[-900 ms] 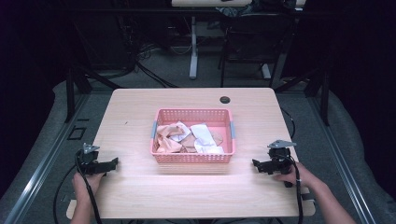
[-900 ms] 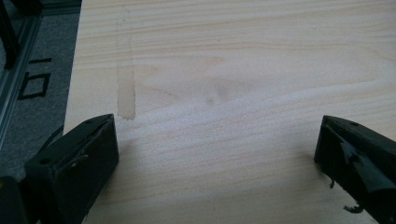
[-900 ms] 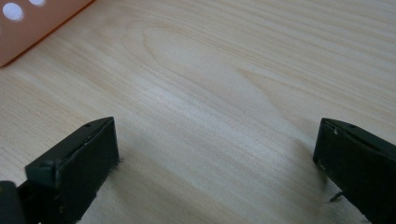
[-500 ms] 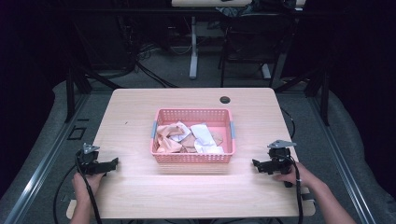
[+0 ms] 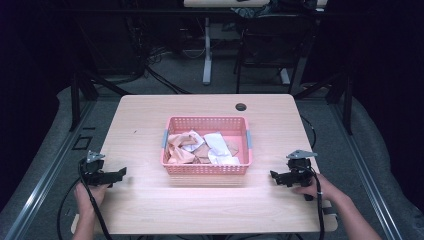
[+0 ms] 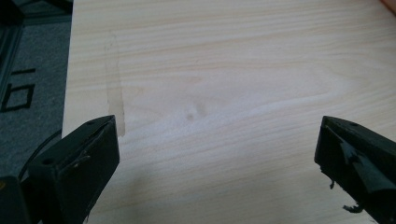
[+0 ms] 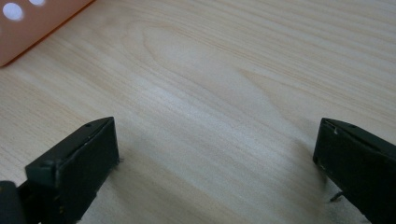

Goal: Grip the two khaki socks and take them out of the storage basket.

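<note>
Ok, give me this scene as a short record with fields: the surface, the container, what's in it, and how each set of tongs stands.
surface: light wooden table
container: pink basket at the table's middle, grey handles on its short ends
contents: crumpled cloths, peach, tan and white
left tongs: at the table's left edge, jaws wide apart, nothing between them
right tongs: near the table's right edge, jaws wide apart, nothing between them, pointing toward the basket
other: dark round hole in the table behind the basket

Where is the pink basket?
In the high view, the pink basket sits mid-table, between the left tongs and right tongs, holding crumpled cloths.
</note>
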`<state>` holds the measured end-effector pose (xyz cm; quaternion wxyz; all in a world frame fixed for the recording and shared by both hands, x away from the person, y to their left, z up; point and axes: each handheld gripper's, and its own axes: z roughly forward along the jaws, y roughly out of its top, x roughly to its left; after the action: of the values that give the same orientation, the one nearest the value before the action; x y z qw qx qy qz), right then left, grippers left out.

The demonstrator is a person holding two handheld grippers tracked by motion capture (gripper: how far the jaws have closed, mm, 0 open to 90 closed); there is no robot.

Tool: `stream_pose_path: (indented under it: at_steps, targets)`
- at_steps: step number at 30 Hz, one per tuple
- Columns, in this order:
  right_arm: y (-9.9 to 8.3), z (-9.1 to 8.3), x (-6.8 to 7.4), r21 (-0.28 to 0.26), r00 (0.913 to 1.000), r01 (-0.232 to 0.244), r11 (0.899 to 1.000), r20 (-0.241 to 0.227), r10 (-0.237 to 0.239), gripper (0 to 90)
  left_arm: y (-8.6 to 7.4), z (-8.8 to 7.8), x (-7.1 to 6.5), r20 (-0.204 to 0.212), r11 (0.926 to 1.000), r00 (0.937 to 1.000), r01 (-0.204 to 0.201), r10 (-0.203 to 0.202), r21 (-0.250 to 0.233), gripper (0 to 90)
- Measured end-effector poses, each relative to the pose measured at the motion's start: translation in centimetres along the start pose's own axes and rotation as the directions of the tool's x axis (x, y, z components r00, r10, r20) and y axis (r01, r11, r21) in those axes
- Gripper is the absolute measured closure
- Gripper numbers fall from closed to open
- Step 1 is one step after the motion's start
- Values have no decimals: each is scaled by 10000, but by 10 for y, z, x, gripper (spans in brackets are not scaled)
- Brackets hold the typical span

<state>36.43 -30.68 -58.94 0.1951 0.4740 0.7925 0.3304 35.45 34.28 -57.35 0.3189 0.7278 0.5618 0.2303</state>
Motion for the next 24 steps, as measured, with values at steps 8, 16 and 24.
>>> stream_pose_path:
  at_steps: [8,16,24]
  targets:
    - [0,0,0,1,10000,3,10000,2,-3,0,20,-9,-14,781,9967,9943,-751,727,291,0]
    - [0,0,0,1,10000,3,10000,4,-3,0,39,-20,-23,1113,9954,9893,-958,945,60,0]
    - [0,0,0,-12,10000,-10,10000,-41,10,0,57,-25,-35,1477,9907,9800,-1358,1332,78,0]
